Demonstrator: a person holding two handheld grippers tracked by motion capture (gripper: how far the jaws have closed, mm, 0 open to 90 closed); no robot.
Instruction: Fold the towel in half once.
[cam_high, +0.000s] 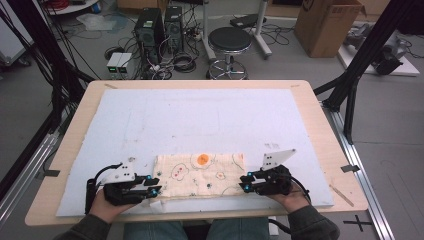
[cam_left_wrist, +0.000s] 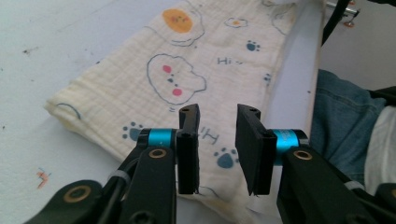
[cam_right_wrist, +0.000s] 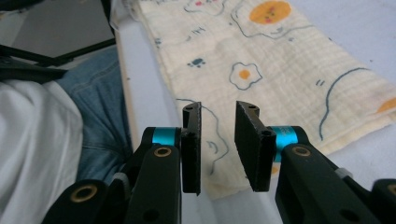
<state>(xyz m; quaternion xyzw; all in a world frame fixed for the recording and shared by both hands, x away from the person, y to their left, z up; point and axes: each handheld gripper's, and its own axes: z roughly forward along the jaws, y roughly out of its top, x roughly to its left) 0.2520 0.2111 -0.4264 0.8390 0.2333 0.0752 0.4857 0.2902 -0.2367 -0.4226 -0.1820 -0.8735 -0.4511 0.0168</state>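
One folded cloth (cam_high: 200, 175) lay on the desk (cam_high: 310, 107); left gripper (cam_high: 156, 186) and right gripper (cam_high: 243, 182) flanked its ends, both with jaws apart, gripping nothing.

Black claws (cam_left_wrist: 217, 149) w/ teal collars, brass screws, grey top plates; blue jeans.
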